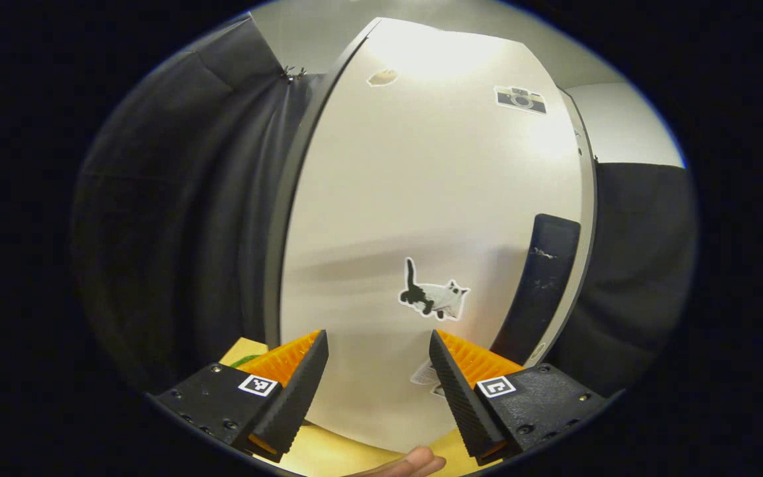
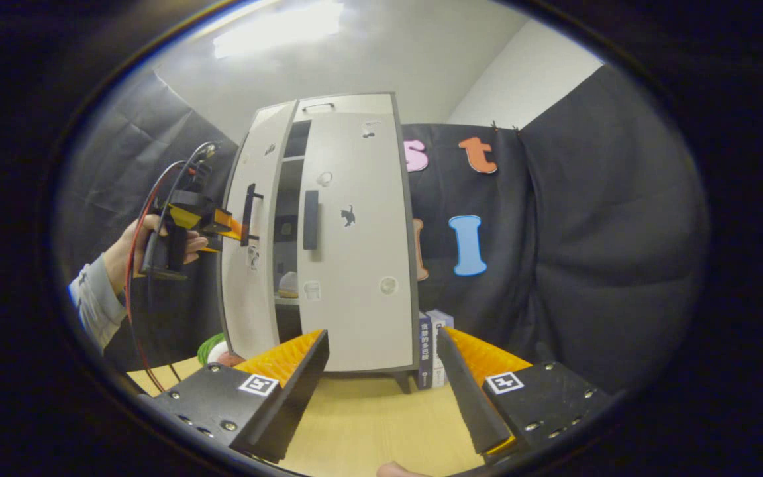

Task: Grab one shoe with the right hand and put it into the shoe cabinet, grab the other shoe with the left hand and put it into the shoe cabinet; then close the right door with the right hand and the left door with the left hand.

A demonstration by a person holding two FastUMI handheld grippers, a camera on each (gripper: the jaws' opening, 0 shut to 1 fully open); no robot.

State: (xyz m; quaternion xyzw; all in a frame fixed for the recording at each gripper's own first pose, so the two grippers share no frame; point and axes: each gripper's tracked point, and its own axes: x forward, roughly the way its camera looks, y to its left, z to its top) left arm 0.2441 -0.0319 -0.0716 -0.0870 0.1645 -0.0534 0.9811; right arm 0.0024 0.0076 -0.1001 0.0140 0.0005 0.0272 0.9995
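Shoe cabinet (image 2: pixel 328 232): tall, pale, smooth-faced, slightly glossy, standing on a light wood table (image 2: pixel 368 417). All places below are taken from it.

Right door (image 2: pixel 358 245): shut or very nearly so, flat panel with a dark oblong handle (image 2: pixel 310 220) near its inner edge and small stickers, one a black cat (image 2: pixel 348 215).

Left door (image 2: pixel 249 245): swung partway out, a dark gap between it and the right door. Through that gap, a shelf with a pale rounded thing (image 2: pixel 287 285) on it (possibly a shoe; too small to say).

Left gripper (image 2: pixel 226 225) in the right gripper view: held by a hand (image 2: pixel 133 248) with a light sleeve, orange ribbed tips at the left door's outer face beside its black handle (image 2: pixel 249 213); contact cannot be judged. In the left gripper view its fingers stand well apart, left gripper (image 1: pixel 378 344) close before the white door panel (image 1: pixel 434 199), cat sticker (image 1: pixel 434 298) just above the tips.

Right gripper (image 2: pixel 381 344): in front of the cabinet, back from it, wedge-shaped fingers spread, nothing between them.

Right of the cabinet's foot: upright boxes (image 2: pixel 431 348), touching or nearly so. Left of its foot: something green and white (image 2: pixel 212 348).
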